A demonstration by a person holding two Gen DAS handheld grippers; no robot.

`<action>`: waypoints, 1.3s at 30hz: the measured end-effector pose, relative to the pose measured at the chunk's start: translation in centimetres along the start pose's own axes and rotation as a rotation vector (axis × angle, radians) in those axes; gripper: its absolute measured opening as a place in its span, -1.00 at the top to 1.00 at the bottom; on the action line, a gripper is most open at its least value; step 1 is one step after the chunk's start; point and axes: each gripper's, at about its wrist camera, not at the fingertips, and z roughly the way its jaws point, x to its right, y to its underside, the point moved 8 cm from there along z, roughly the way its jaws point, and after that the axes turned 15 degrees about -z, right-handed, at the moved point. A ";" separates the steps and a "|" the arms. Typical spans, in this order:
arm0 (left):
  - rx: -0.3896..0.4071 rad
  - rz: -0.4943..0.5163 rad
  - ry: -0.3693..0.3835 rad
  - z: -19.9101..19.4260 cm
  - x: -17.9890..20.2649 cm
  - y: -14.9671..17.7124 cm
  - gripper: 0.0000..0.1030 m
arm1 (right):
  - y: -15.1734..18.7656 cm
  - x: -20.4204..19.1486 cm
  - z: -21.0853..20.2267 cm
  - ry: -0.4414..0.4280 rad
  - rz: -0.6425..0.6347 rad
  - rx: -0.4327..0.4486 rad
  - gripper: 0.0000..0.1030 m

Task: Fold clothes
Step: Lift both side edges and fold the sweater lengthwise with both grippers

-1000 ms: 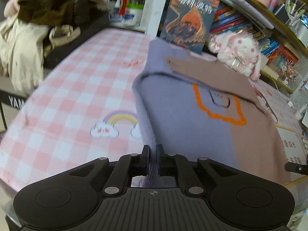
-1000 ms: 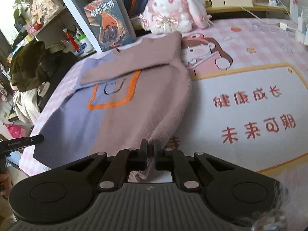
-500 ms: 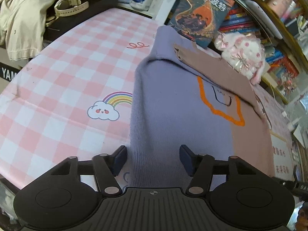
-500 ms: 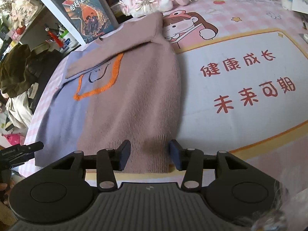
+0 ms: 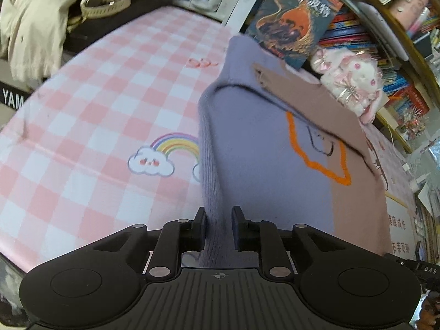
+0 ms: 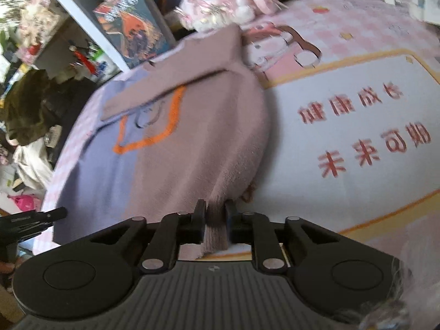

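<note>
Sweater [image 5: 264,165] lies on the desk [image 5: 90,126], hem at the near edge; left tool [image 5: 218,227] and right tool [image 6: 215,224] are closing, each with bunched hem between its jaws.

The sweater [image 5: 255,165] lies flat on the tabletop [image 5: 90,126], one sleeve folded across its chest. Behind its collar a book [image 5: 291,19] leans upright against the shelves, with a plush rabbit [image 5: 352,79] just beside it. Clothes [image 5: 30,30] are heaped beyond the tabletop's far left edge.
</note>
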 end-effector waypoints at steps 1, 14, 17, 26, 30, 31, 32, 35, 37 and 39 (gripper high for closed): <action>-0.004 -0.005 0.003 0.1 -0.1 0.1 0.57 | 0.2 0.2 0.2 0.005 0.009 -0.008 0.54; -0.026 -0.038 0.032 0.6 -0.3 -0.4 0.90 | -1.0 0.6 1.9 -0.020 0.039 -0.014 0.80; -0.045 -0.048 0.047 0.2 -0.2 0.1 0.91 | -0.6 1.3 1.1 -0.034 0.062 -0.010 0.81; -0.061 -0.168 0.117 -2.9 -0.2 3.7 0.91 | 2.5 3.3 -2.8 -0.136 0.159 -0.021 0.81; -0.088 -0.236 0.121 -3.6 -1.1 6.2 0.91 | 4.2 3.8 -4.7 -0.163 0.148 -0.049 0.81; -0.093 -0.245 0.115 -3.8 -1.2 6.9 0.91 | 4.6 4.0 -5.0 -0.168 0.145 -0.059 0.81; -0.097 -0.256 0.113 -4.1 -1.2 7.5 0.91 | 5.0 4.2 -5.4 -0.174 0.143 -0.069 0.81; -0.101 -0.293 0.124 -4.9 -1.3 8.6 0.91 | 6.3 4.6 -6.2 -0.191 0.142 -0.107 0.81; -0.077 -0.324 0.168 -5.6 -0.7 8.3 0.92 | 7.0 4.7 -6.6 -0.207 0.148 -0.127 0.81; -0.043 -0.357 0.228 -6.4 0.1 7.5 0.92 | 7.0 4.8 -7.3 -0.234 0.160 -0.119 0.81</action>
